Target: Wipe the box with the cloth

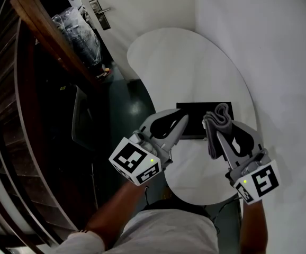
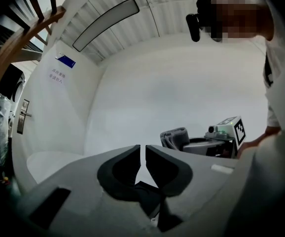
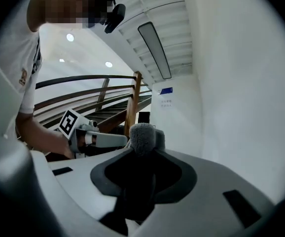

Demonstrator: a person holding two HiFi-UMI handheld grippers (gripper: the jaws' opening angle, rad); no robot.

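A black flat box [image 1: 194, 111] lies on the white rounded table [image 1: 185, 62]. My right gripper [image 1: 220, 133] is shut on a folded grey cloth [image 1: 217, 119], held up over the box's right end; in the right gripper view the fuzzy cloth [image 3: 143, 136] sticks out between the jaws of this gripper [image 3: 143, 149]. My left gripper [image 1: 183, 119] hovers over the box's left part. Its jaws [image 2: 143, 149] stand almost together with only a thin slit and nothing between them. The left gripper view catches the cloth [image 2: 175, 137] off to the right, and both grippers point roughly level.
A wooden stair rail [image 1: 47, 33] and dark steps run along the left. A door with a metal handle [image 1: 101, 12] and a plastic-wrapped bundle [image 1: 81, 36] stand at the far left. A white wall [image 1: 280, 62] bounds the table's right side.
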